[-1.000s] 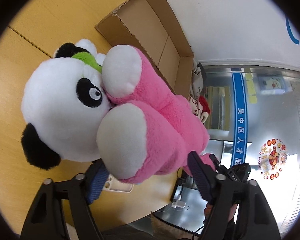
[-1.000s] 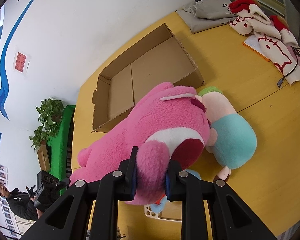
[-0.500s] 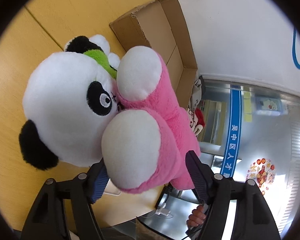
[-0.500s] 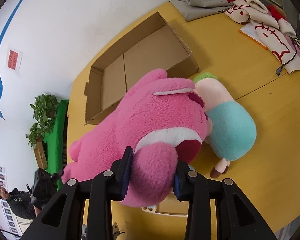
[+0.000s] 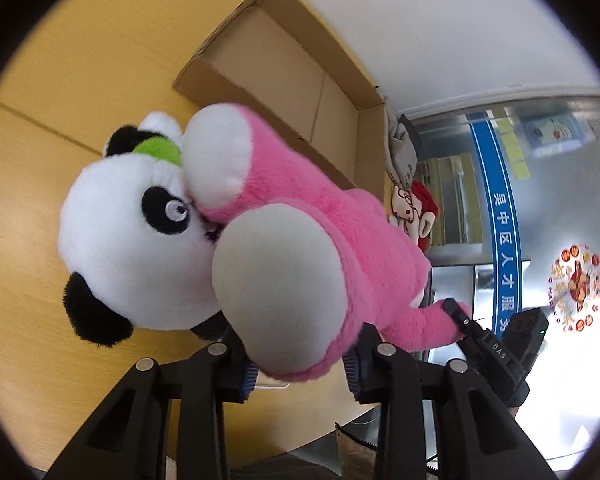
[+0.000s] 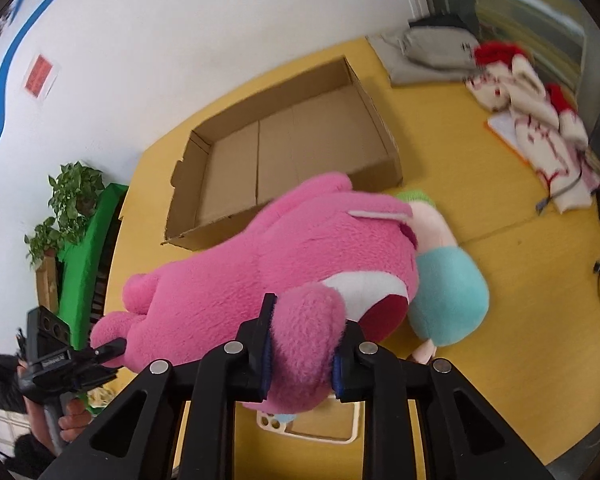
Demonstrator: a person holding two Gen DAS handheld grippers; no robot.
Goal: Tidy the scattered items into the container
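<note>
Left wrist view: the left gripper (image 5: 298, 364) is closing, its fingers pressing a white-soled foot of the pink plush bear (image 5: 340, 240), likely so both ends lift together; the panda plush (image 5: 140, 248) lies at 9 o'clock on the desk (image 5: 52, 80), the empty cardboard box (image 5: 300, 76) at 12, and a blue strip at 3 carries Chinese characters. Right wrist view: the right gripper (image 6: 300, 350) is clamped on the bear's paw, the box again at 12 o'clock, a teal-and-cream plush (image 6: 446, 292) at 3, and wall lettering too blurred to read.
</note>
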